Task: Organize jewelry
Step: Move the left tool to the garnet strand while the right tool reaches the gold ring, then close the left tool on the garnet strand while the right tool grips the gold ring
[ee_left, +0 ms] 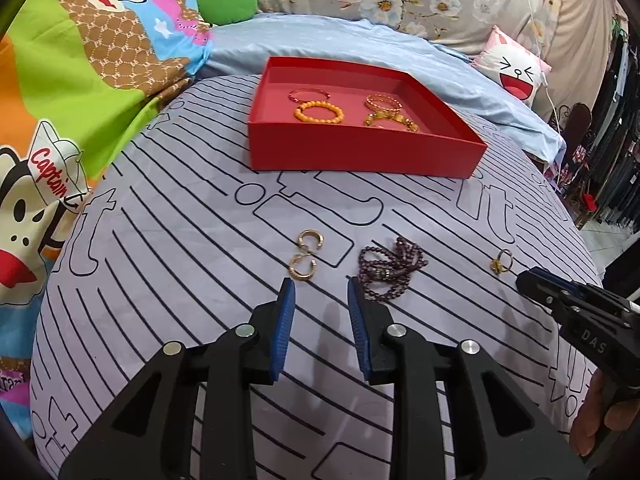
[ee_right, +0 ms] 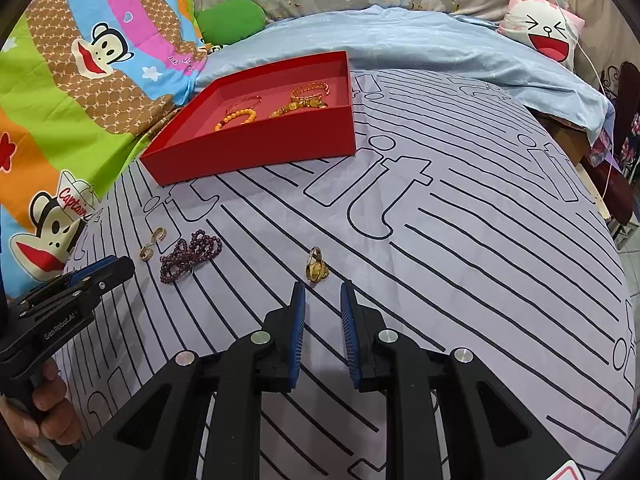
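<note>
A red box (ee_left: 360, 152) (ee_right: 256, 148) sits on the striped lilac sheet and holds an orange bead bracelet (ee_left: 319, 113), thin bangles and gold pieces. Loose on the sheet lie two gold hoop earrings (ee_left: 305, 257) (ee_right: 153, 243), a purple bead strand (ee_left: 390, 270) (ee_right: 190, 254) and a gold ring (ee_left: 502, 265) (ee_right: 316, 267). My left gripper (ee_left: 321, 294) is open and empty, its tips just short of the earrings and the purple strand. My right gripper (ee_right: 322, 295) is open with a narrow gap, empty, just short of the gold ring.
A cartoon-print quilt (ee_left: 60, 100) bunches up on the left, with a green cushion (ee_left: 226, 0) behind it. A pale blue cover (ee_left: 360, 44) lies beyond the box, and a pink face pillow (ee_left: 514, 68) sits at the back right. The bed's edge drops off on the right.
</note>
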`<state>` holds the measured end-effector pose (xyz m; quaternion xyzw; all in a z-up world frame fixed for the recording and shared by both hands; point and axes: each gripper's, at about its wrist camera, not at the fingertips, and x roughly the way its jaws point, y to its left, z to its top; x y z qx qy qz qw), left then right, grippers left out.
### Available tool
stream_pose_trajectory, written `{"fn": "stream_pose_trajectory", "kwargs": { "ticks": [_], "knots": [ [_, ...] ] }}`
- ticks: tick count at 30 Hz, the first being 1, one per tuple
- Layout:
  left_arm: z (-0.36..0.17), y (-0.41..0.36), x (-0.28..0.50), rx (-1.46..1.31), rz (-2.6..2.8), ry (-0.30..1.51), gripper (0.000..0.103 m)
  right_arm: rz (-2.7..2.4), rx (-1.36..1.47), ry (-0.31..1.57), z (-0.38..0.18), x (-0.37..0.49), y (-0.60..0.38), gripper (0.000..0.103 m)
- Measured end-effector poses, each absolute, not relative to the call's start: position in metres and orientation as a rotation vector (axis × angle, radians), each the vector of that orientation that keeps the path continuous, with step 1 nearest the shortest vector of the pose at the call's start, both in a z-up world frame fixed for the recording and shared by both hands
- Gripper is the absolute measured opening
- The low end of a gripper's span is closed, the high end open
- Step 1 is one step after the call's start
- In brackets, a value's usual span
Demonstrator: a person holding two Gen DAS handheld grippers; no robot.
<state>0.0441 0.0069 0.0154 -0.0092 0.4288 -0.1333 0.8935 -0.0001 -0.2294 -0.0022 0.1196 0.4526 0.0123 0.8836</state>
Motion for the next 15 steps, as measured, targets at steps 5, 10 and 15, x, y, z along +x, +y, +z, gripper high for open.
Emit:
{"fn": "stream_pose_trajectory", "kwargs": {
  "ticks": [5, 10, 15],
  "knots": [
    [0.017, -0.008, 0.047, -0.020, -0.314, 0.885, 0.034, 0.030, 0.267, 0.945, -0.004, 0.001, -0.232, 0.019],
    [0.014, -0.021, 0.052, -0.018, -0.340, 0.900, 0.034, 0.028, 0.270, 0.947, -0.005, 0.002, -0.233, 0.019],
    [0.015, -0.027, 0.059, -0.057, -0.354, 0.913, 0.033, 0.025, 0.277, 0.947, -0.006, 0.003, -0.235, 0.019]
  ]
}}
